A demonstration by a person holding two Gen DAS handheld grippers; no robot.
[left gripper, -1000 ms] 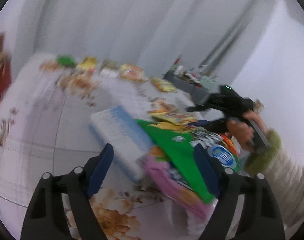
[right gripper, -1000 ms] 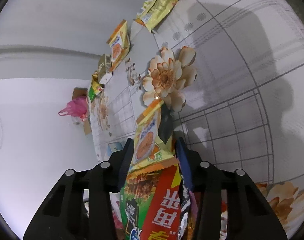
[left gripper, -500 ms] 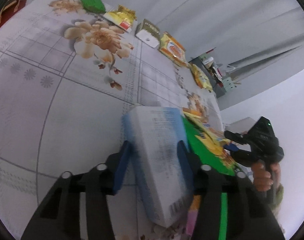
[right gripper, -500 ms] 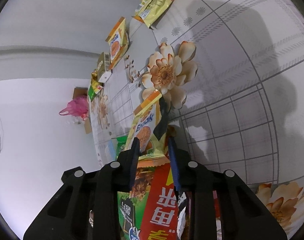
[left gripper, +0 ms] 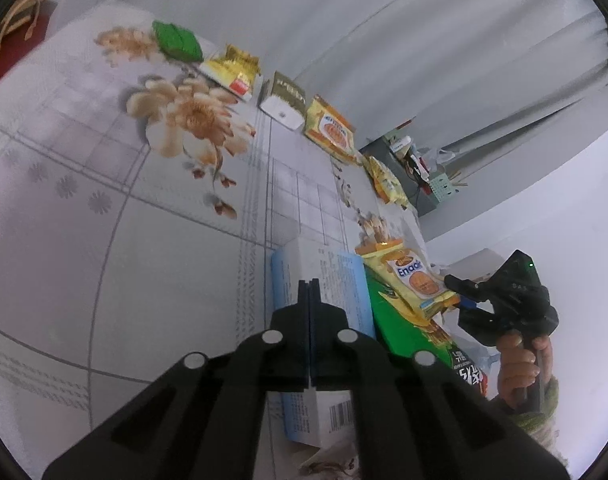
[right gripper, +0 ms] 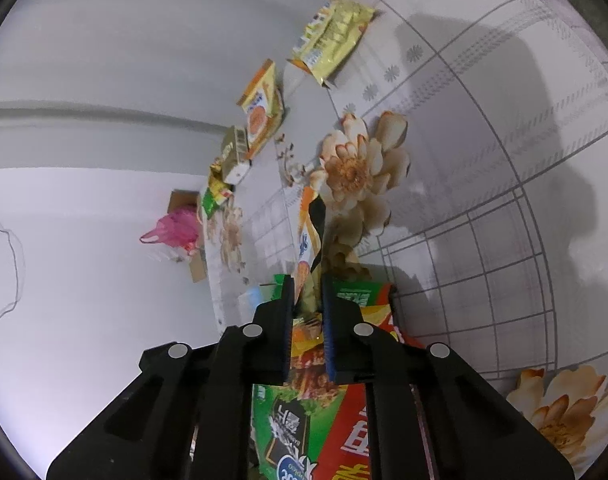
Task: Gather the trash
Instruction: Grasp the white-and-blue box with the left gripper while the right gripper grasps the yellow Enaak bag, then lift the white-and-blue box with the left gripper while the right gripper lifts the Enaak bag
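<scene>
My left gripper (left gripper: 308, 282) is shut with its fingers pressed together over a white and blue box (left gripper: 323, 276) on the flowered tablecloth (left gripper: 104, 240); I cannot tell whether it pinches the box. Beside the box lies a pile of wrappers, a green packet (left gripper: 403, 328) topped by a yellow Enaak packet (left gripper: 413, 280). My right gripper (right gripper: 307, 284) is shut on the yellow Enaak packet (right gripper: 307, 248), standing on edge between the pads. It also shows in the left wrist view (left gripper: 459, 284). Under it lie green and red wrappers (right gripper: 343, 420).
Along the far table edge lie a green packet (left gripper: 176, 40), a gold wrapper (left gripper: 232, 68), a small carton (left gripper: 284, 100), an orange cracker packet (left gripper: 331, 132) and a yellow bag (left gripper: 387, 180). A pink bag (right gripper: 176, 228) and a cardboard box sit on the floor.
My left gripper has closed from wide open to fully shut over the white and blue box. My right gripper has narrowed on the Enaak packet, which has turned edge-on.
</scene>
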